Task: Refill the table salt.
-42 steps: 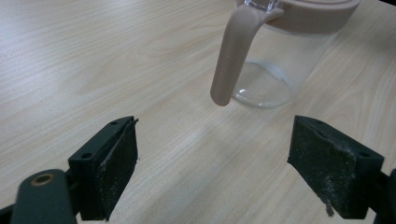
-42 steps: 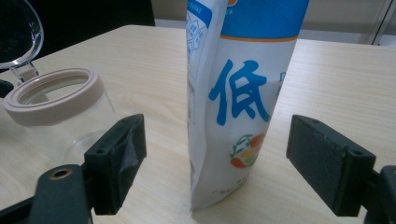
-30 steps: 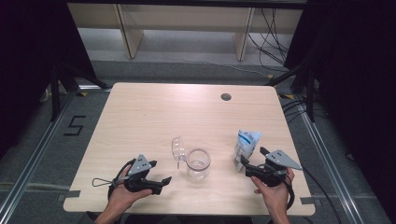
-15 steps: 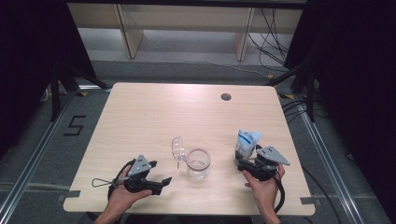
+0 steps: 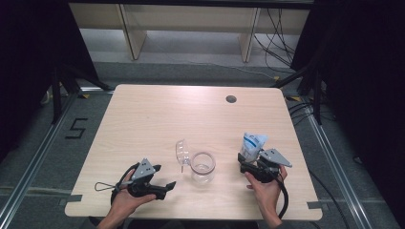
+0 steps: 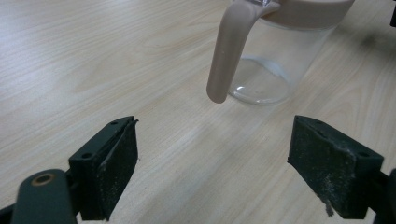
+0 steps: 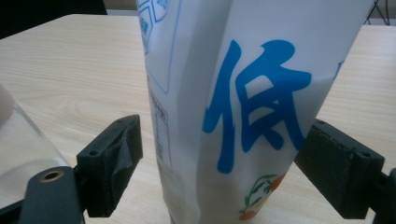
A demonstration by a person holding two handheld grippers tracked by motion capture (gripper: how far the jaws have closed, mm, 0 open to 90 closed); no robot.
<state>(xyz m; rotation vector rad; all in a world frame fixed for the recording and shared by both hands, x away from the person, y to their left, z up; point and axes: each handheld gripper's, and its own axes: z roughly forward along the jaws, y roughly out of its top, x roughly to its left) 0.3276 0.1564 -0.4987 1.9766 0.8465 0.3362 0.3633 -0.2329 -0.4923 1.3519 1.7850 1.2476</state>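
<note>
Jaws on left gripper [image 5: 160, 187] wide open, empty, resting on desk [image 5: 143, 114] left of the clear pitcher [image 5: 203, 167], facing its handle [image 6: 226, 51]. Right gripper [image 5: 244, 161], right of the pitcher: jaws spread around the white pouch [image 7: 243, 93], one pad touching, not clamped. I'd close mid-pouch, squarely, gently, so it doesn't buckle or tip.

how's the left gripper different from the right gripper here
The left gripper has open jaws with only bare table between them; the right gripper has its open jaws around the white pouch. The left points at the clear pitcher from a distance; the right is close up against its pouch. Both are hand-held and open.
</note>
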